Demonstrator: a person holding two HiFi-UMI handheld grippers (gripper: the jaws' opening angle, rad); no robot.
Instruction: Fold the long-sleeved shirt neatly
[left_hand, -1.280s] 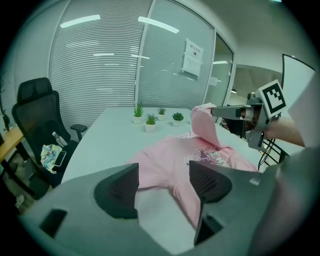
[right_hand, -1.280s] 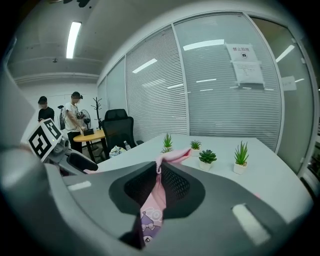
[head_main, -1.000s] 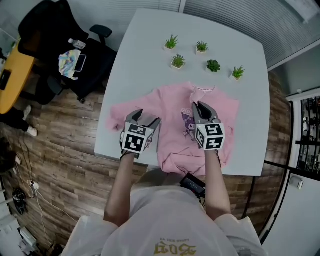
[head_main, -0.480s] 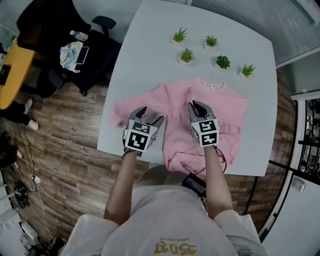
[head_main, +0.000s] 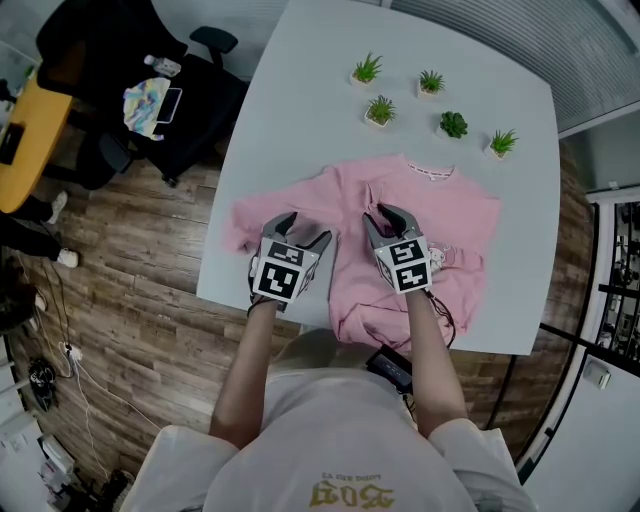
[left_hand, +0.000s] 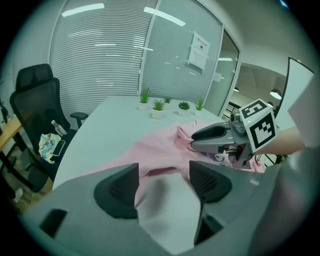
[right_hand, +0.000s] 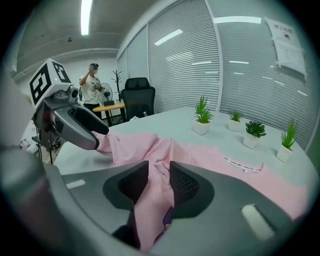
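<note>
Over the table (head_main: 300, 110), head view: the shirt (head_main: 450, 215) is spread out by the table's near edge, probably so a side can be folded over. The left gripper (head_main: 305, 228) is held wide open, empty, above that edge. Left gripper view: only tabletop and shirt edge are framed between its jaws. Right gripper view: the right gripper (right_hand: 159, 182) is being opened, a pink ridge of shirt loose between its jaws, unseen from above.

A pink long-sleeved shirt (head_main: 440, 210) is lying on the white surface (head_main: 300, 130), five small potted plants (head_main: 432, 82) sitting behind it, a black office chair (head_main: 200, 110) standing at left.
</note>
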